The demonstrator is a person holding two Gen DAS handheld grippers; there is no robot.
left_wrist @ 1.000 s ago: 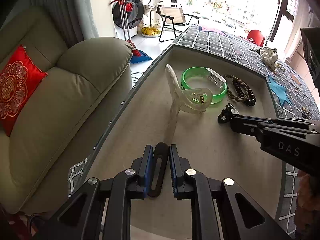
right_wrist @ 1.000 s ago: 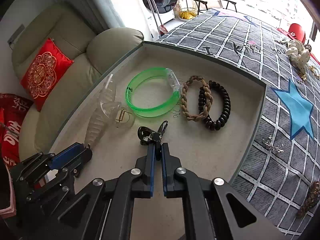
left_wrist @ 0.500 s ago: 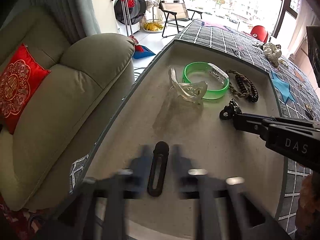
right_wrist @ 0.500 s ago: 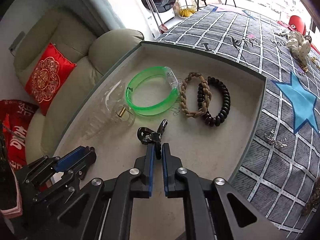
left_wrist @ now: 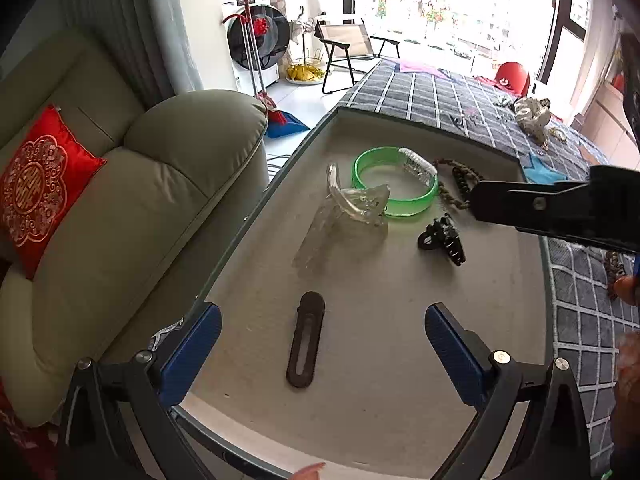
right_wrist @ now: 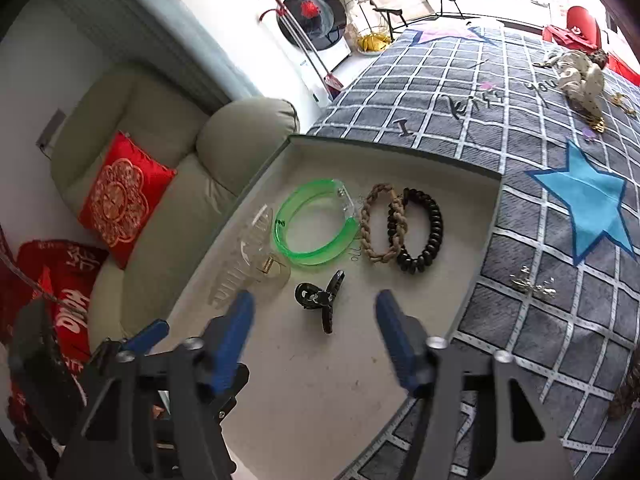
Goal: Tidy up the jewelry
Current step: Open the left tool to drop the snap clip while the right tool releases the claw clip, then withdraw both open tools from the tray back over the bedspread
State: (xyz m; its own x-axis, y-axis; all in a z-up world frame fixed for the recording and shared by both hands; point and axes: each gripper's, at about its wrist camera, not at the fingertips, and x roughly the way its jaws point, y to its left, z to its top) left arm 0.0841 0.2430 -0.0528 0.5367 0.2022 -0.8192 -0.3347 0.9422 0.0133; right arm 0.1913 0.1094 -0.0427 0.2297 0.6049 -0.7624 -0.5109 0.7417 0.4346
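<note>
A shallow beige tray (left_wrist: 400, 360) (right_wrist: 320, 380) lies on a checked cloth. In it lie a flat dark hair clip (left_wrist: 306, 344), a small black claw clip (left_wrist: 442, 238) (right_wrist: 322, 300), a clear claw clip (left_wrist: 352, 204) (right_wrist: 250, 264), a green bangle (left_wrist: 394, 186) (right_wrist: 316, 226), a braided tan hair tie (right_wrist: 380, 224) and a black spiral hair tie (right_wrist: 422, 230). My left gripper (left_wrist: 322, 342) is open, its fingers either side of the flat clip. My right gripper (right_wrist: 314, 320) is open and empty, just behind the black claw clip.
A beige sofa (left_wrist: 120, 208) with a red cushion (left_wrist: 36, 188) stands left of the tray. More jewelry lies on the checked cloth (right_wrist: 540, 240): a silver piece (right_wrist: 532, 282) right of the tray and a pearl-coloured heap (right_wrist: 580, 80) farther back.
Both grippers have opened. The left one let go of the flat dark clip and the right one let go of the black claw clip; both clips now lie in the tray.
</note>
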